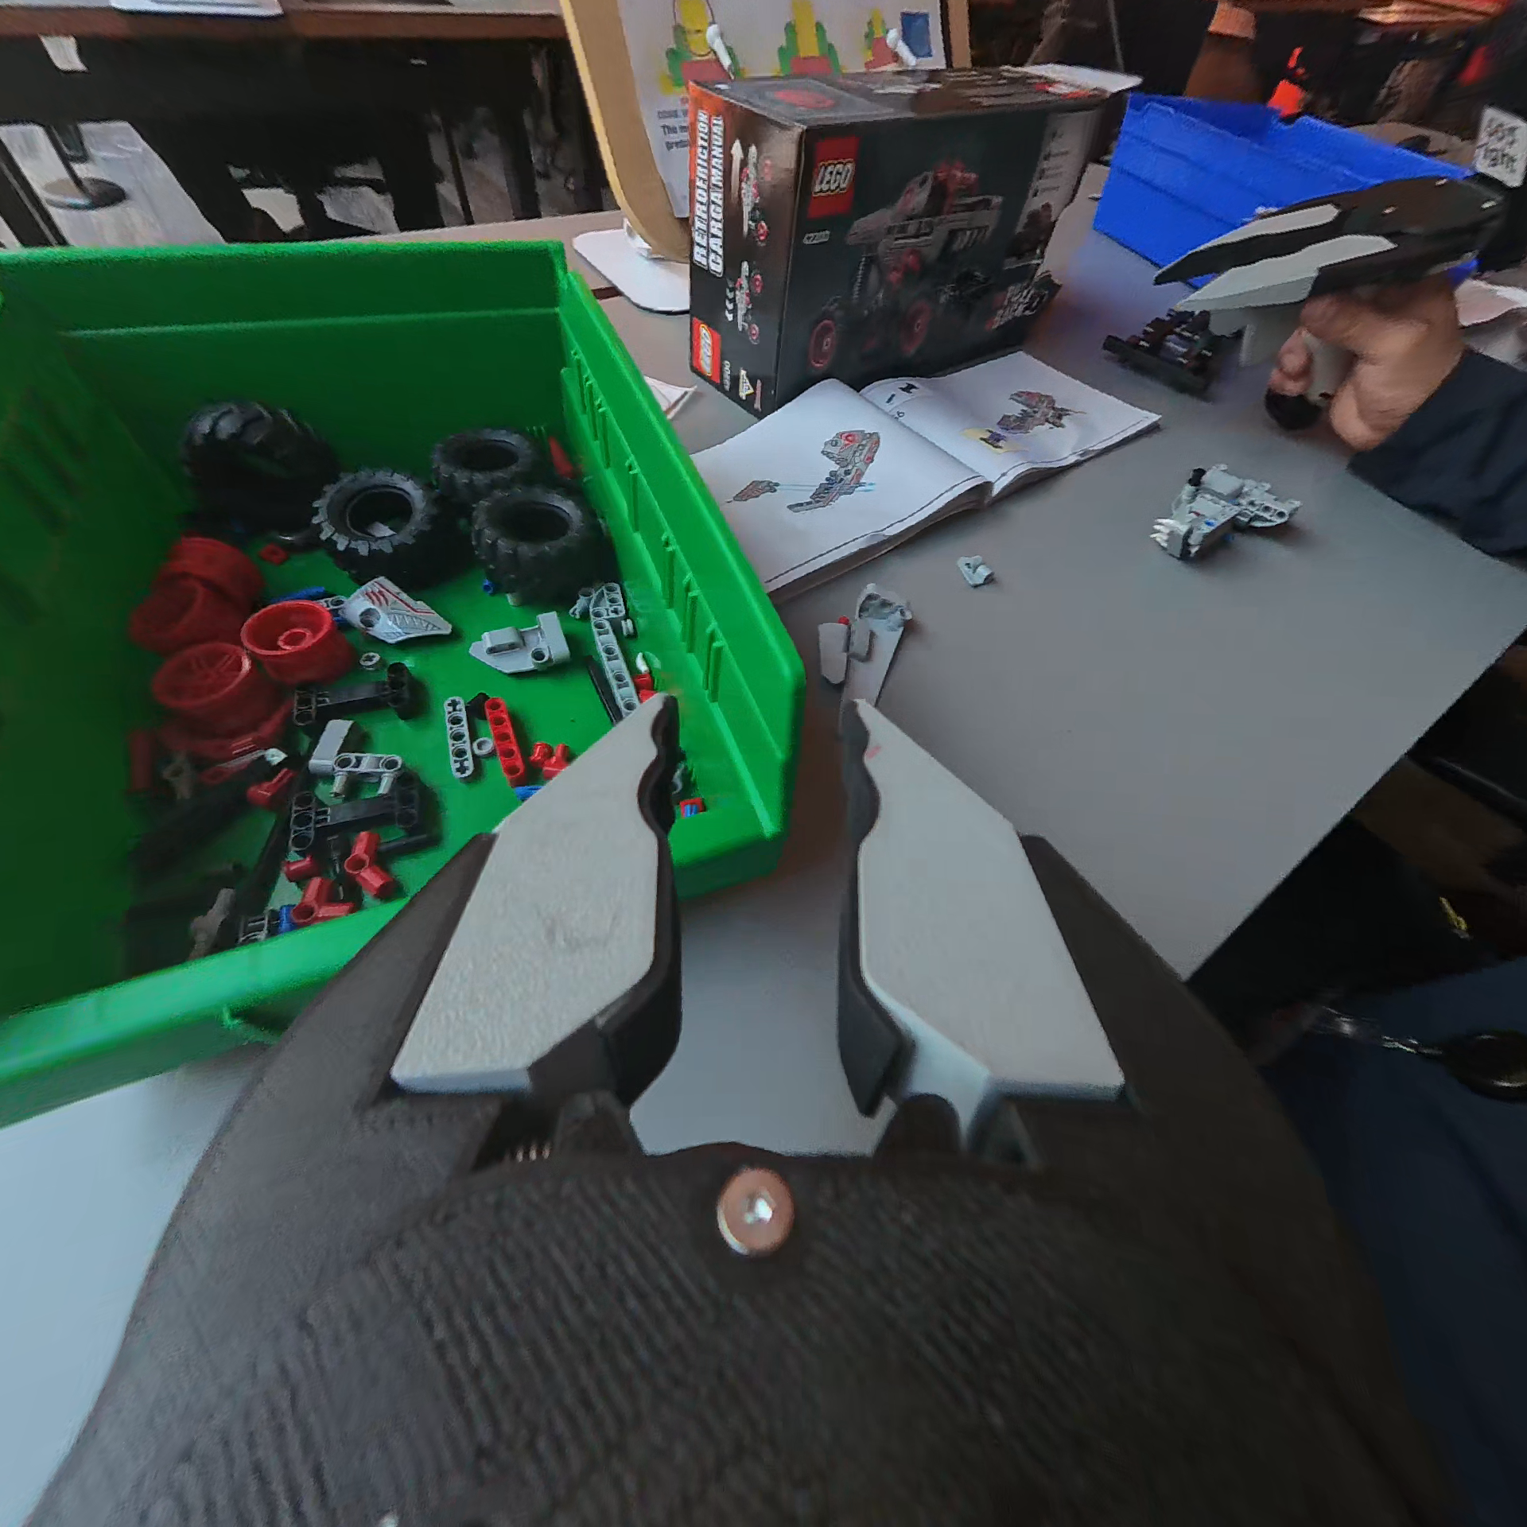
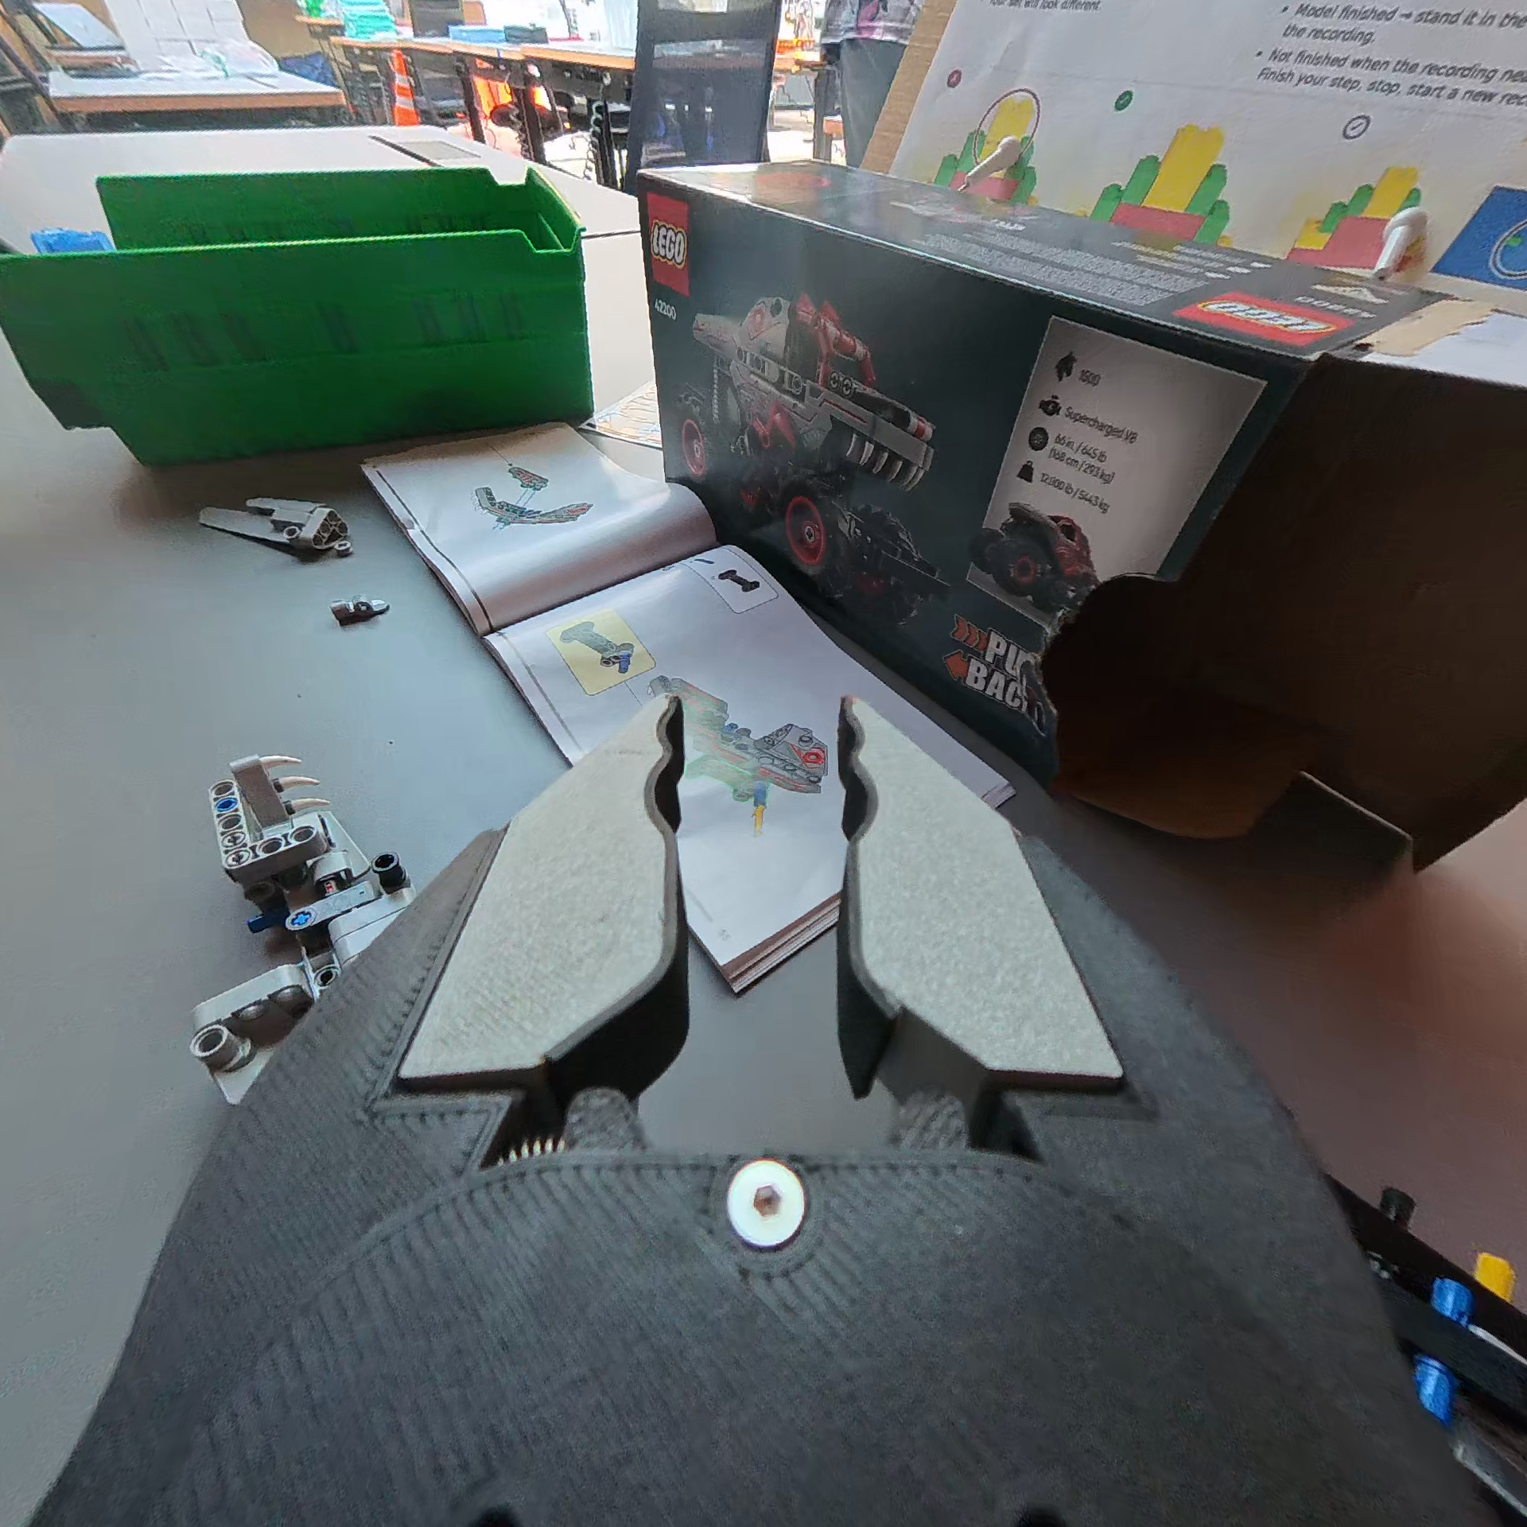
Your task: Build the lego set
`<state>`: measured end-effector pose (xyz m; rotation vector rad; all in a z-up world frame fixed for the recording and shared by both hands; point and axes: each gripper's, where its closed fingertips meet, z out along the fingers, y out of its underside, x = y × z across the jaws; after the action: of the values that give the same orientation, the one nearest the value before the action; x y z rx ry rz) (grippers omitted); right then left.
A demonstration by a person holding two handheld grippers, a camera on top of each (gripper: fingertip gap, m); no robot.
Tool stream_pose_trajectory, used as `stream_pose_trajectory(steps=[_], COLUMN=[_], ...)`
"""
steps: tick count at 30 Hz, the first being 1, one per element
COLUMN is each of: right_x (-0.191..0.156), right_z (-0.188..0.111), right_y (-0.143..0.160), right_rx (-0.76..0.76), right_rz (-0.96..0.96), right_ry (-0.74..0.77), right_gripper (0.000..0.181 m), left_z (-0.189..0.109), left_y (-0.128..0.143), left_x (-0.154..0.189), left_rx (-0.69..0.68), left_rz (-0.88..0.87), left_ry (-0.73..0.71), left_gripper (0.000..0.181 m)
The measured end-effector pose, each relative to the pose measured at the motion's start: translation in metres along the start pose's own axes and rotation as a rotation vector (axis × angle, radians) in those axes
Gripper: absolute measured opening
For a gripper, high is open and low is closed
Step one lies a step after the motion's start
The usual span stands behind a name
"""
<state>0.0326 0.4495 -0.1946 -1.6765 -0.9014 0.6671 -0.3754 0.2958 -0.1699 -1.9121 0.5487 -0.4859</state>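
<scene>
My left gripper (image 1: 760,719) is open and empty, above the right rim of a green bin (image 1: 711,628) that holds black tyres (image 1: 380,516), red wheel hubs (image 1: 293,640) and several small loose parts. My right gripper (image 2: 758,719) is open and empty above the open instruction booklet (image 2: 628,595); it also shows at the far right of the left wrist view (image 1: 1173,285), held by a hand. A grey toothed sub-assembly (image 2: 281,843) lies left of the right gripper, also seen in the left wrist view (image 1: 1215,516). A grey panel assembly (image 1: 868,636) and a small grey piece (image 1: 975,570) lie on the table.
The set's dark box (image 1: 876,248) stands behind the booklet (image 1: 909,463), its end flap open (image 2: 1289,628). A blue bin (image 1: 1223,173) is at the back right. A black frame assembly (image 1: 1165,351) lies under the right gripper. A cardboard poster (image 2: 1239,124) stands behind. The grey table's edge (image 1: 1355,793) runs right. Tip to tip, the grippers are about 45 centimeters apart. My right tips are about 30 centimeters from the grey panel assembly (image 1: 868,636), my left tips only 15 centimeters. The right camera catches it too, in the right wrist view (image 2: 294,526). The right tips stand about 20 centimeters off the small grey piece (image 1: 975,570). My right wrist view (image 2: 357,611) looks at it from another angle.
</scene>
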Motion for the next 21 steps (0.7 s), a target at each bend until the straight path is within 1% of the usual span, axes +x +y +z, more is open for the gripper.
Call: stream_pose_trajectory(steps=[2, 3, 4, 6, 7, 8, 9, 10, 12, 13, 15, 17, 18, 21], right_x=[-0.001, -0.003, -0.004, -0.007, -0.007, -0.007, -0.007, -0.005, 0.0, 0.003, 0.01, 0.016, 0.017, 0.018], right_z=[0.001, 0.001, 0.001, 0.0, 0.0, 0.0, -0.001, -0.001, -0.001, -0.002, -0.001, -0.001, -0.001, 0.001], right_y=[0.001, 0.0, -0.001, -0.004, -0.005, -0.006, -0.006, -0.005, -0.002, 0.0, 0.004, 0.008, 0.009, 0.012], right_rx=[-0.004, -0.002, 0.004, 0.02, 0.025, 0.027, 0.027, 0.024, 0.015, 0.01, -0.003, -0.013, -0.019, -0.031], right_rz=[0.012, 0.019, 0.026, 0.034, 0.033, 0.029, 0.02, 0.01, -0.003, -0.003, 0.009, 0.017, 0.02, 0.02], right_ry=[-0.013, -0.02, -0.027, -0.037, -0.037, -0.035, -0.03, -0.023, 0.003, 0.017, 0.043, 0.063, 0.069, 0.069], right_gripper=[0.034, 0.034, 0.034, 0.033, 0.033, 0.033, 0.032, 0.032, 0.032, 0.032, 0.032, 0.032, 0.031, 0.031], left_z=[0.012, 0.018, 0.023, 0.024, 0.02, 0.014, 0.008, 0.002, -0.002, -0.001, 0.009, 0.028, 0.039, 0.078], left_y=[0.005, 0.011, 0.016, 0.023, 0.021, 0.015, 0.007, 0.0, -0.014, -0.022, -0.032, -0.032, -0.034, -0.036], left_x=[0.008, 0.02, 0.028, 0.033, 0.035, 0.036, 0.035, 0.028, -0.003, -0.022, -0.062, -0.102, -0.121, -0.157], left_rx=[-0.015, -0.042, -0.066, -0.1, -0.096, -0.076, -0.053, -0.041, -0.051, -0.071, -0.157, -0.318, -0.381, -0.525], left_rz=[-0.027, -0.026, -0.008, 0.09, 0.121, 0.14, 0.165, 0.203, 0.29, 0.322, 0.352, 0.381, 0.419, 0.569], left_ry=[0.092, 0.173, 0.207, 0.227, 0.247, 0.269, 0.287, 0.277, 0.165, 0.101, 0.004, -0.072, -0.117, -0.119], left_gripper=[0.038, 0.041, 0.052, 0.038, 0.033, 0.029, 0.03, 0.029, 0.027, 0.022, 0.02, 0.025, 0.023, 0.012])
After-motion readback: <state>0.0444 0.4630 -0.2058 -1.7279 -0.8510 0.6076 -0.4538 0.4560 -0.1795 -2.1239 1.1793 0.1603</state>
